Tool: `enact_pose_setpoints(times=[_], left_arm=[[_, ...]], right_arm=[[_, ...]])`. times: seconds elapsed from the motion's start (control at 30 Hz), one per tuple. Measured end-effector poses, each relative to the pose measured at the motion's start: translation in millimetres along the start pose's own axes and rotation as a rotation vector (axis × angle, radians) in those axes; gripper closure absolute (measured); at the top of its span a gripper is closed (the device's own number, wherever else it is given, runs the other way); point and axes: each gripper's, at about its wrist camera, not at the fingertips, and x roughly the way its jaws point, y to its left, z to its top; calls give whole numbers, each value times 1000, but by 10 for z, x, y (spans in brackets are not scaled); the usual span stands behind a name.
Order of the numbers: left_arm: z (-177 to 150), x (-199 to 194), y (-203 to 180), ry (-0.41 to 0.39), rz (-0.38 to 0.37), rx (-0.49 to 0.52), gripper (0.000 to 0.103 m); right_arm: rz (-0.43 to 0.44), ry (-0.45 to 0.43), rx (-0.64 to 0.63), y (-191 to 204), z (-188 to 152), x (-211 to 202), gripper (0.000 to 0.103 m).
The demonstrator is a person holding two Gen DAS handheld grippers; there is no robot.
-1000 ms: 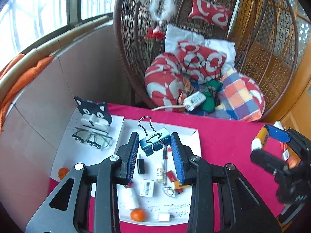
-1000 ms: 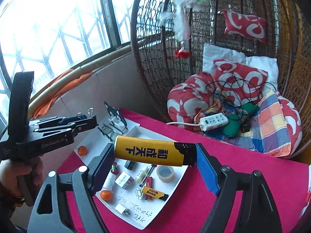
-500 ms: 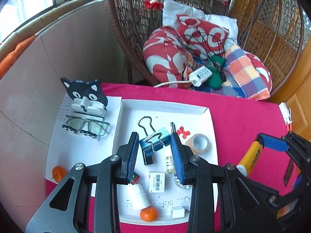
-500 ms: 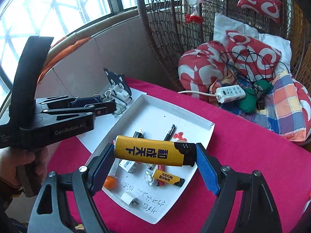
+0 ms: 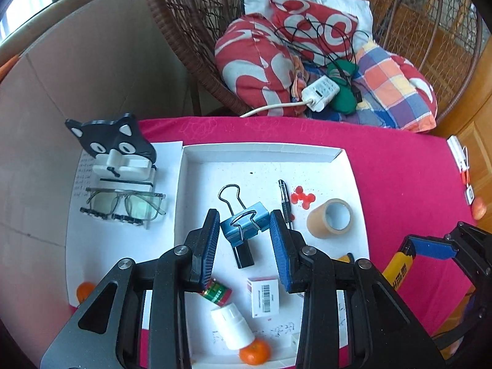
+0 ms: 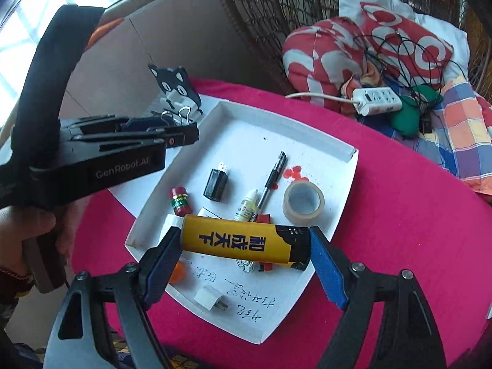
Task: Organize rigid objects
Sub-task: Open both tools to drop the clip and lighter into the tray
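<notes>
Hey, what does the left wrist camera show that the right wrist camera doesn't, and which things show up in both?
Only the left wrist view shows the glasses on the paper beside the white tray, and the blue binder clip clamped in the left gripper. Only the right wrist view shows the person's hand, the small dropper bottle and the yellow lighter's printed side, gripped end to end by the right gripper. Both show the tray, tape roll, pen, black charger, cat stand and power strip.
</notes>
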Motion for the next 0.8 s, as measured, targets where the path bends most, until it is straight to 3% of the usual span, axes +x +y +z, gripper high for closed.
enact_pose_setpoints(times=[0.43, 0.73, 0.77, 0.8], left_arm=[[46, 623, -62, 146, -22, 21, 70], [-10, 725, -52, 185, -16, 1, 67], [-9, 714, -57, 176, -16, 1, 60], [-9, 697, -65, 165, -18, 2, 39]], right_arm=[[-24, 126, -38, 138, -7, 480, 21], [-43, 107, -40, 207, -52, 514, 18], [-49, 96, -40, 209, -55, 496, 14], [-51, 91, -40, 213, -54, 486, 14]])
